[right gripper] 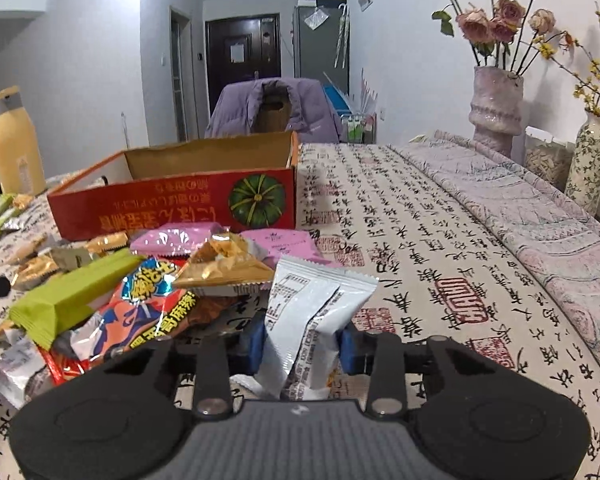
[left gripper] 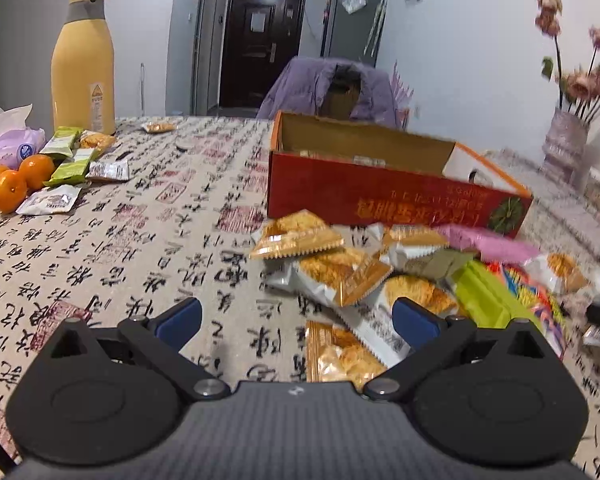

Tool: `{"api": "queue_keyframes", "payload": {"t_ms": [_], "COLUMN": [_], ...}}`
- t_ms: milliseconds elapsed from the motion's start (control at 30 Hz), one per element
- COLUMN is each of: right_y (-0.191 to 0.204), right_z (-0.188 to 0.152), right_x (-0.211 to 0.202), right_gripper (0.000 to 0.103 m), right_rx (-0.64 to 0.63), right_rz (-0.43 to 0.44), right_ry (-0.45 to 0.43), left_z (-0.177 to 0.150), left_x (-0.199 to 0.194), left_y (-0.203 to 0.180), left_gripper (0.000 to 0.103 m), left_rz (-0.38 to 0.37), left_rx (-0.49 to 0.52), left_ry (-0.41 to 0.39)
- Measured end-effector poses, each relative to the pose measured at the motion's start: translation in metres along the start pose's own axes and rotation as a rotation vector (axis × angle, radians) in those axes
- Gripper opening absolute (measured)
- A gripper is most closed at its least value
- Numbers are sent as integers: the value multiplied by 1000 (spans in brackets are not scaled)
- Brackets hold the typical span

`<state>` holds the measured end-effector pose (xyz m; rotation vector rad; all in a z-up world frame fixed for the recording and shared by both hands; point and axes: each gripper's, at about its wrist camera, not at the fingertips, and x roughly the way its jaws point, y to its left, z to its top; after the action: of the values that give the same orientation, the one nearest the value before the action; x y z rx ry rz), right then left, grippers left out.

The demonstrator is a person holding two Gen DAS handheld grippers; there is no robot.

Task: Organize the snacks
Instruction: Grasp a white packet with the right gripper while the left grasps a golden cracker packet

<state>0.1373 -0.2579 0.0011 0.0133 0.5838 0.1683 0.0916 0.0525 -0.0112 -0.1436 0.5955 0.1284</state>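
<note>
So we've got the right gripper [right gripper: 302,350] clamped on a white snack packet [right gripper: 314,316] just above the table, right of the snack pile [right gripper: 140,280], left gripper [left gripper: 296,320] spread w/ nothing in it, & next it prob needs lifting over the red box [right gripper: 172,208] wall.

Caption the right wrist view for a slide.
Right gripper shut on a white packet beside the snack pile, red box behind.

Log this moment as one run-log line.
right gripper: shut on white snack packet | left gripper: open, empty | red cardboard box: open, behind snack pile
</note>
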Motion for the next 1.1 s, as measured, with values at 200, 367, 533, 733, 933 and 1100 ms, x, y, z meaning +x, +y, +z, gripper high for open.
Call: {"api": "queue_keyframes", "payload": {"t_ms": [200,367,533,733,933,1100], "right_y": [-7,-6,-9,-10,-9,-6], "right_z": [-3,-6,-10,-14,-16,-17], "right_x": [-7,-8,-10,-9,-9,-13], "right_gripper": [35,35,35,35,35,35], "right_rx": [33,37,47,58,60,54], "right_rz": [13,37,53,67,78,88], "right_ry": [-19,-19,-18,-13,-8,-11], "left_z": [-6,-8,-7,-10,-14,-18], "left_x": [4,14,24,26,16,9], "left_y": [-14,-30,-37,-51,-52,-49], "left_gripper": [103,103,103,101,79,70], "left_rz": [0,25,5,24,6,-24], "left_rx": [55,98,81,129,137,140], "left_ry": [78,132,178,172,141,123]}}
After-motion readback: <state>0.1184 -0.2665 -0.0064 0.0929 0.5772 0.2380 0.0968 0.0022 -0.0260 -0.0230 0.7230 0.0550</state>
